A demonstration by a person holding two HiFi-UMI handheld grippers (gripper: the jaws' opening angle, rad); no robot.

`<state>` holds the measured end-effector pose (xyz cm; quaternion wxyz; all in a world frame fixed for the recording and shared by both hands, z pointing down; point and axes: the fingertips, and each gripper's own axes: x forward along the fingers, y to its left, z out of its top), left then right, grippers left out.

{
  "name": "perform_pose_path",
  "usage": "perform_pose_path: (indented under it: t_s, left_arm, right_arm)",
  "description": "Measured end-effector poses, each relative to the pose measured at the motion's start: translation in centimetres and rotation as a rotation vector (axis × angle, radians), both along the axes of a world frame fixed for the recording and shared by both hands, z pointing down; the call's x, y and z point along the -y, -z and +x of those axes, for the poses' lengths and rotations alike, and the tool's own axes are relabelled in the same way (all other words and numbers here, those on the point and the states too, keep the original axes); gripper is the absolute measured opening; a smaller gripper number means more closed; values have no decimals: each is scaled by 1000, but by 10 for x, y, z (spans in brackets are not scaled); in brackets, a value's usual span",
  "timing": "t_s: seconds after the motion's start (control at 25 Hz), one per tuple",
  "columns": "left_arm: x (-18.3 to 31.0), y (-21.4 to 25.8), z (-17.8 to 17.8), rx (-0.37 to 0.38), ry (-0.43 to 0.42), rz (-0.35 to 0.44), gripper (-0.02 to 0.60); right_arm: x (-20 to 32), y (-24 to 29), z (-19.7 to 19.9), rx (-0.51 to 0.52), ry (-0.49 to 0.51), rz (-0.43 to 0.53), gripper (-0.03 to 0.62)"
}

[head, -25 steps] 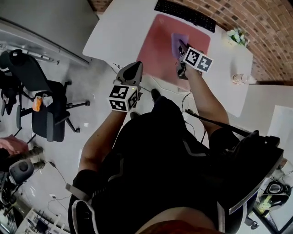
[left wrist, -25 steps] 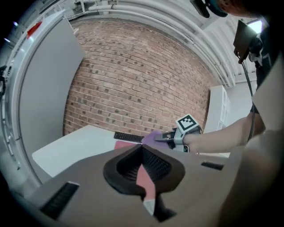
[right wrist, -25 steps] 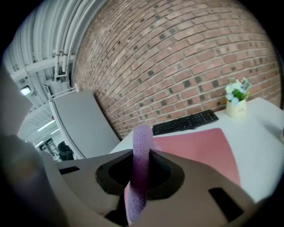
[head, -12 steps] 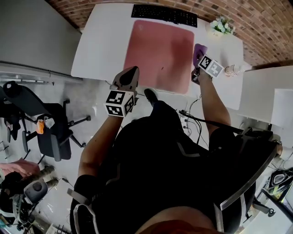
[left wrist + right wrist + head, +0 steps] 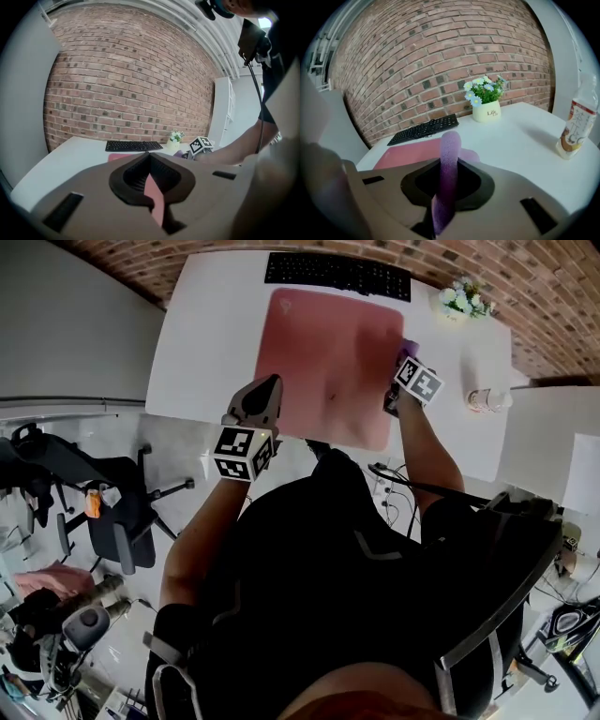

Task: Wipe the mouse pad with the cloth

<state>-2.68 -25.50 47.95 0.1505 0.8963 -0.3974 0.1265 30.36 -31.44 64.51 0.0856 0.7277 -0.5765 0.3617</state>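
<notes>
The pink mouse pad (image 5: 323,362) lies flat on the white desk (image 5: 206,334), in front of a black keyboard (image 5: 337,275). My right gripper (image 5: 404,359) is at the pad's right edge, shut on the purple cloth (image 5: 409,347). In the right gripper view the cloth (image 5: 449,178) stands as a folded strip pinched between the jaws, with the pad (image 5: 412,152) ahead to the left. My left gripper (image 5: 271,383) hovers at the desk's near edge by the pad's near left corner. Its jaws (image 5: 150,180) are shut with nothing held; the pad shows pink behind them.
A small pot of flowers (image 5: 485,105) stands behind the pad at the right, and a drink bottle (image 5: 576,126) stands near the desk's right edge. A brick wall backs the desk. An office chair (image 5: 112,512) stands on the floor to the left.
The right gripper has carried the cloth from the pad's upper right off onto the desk beside it, then back to the pad's right edge. The left gripper has stayed near the desk's front edge.
</notes>
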Motion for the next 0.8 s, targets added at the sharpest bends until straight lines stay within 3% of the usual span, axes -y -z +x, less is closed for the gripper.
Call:
perform_pose_path:
  t_s: [0.8]
  left_arm:
    - [12, -2, -37, 2, 130, -22, 3]
  right_arm:
    - [47, -22, -106, 65, 205, -40, 63]
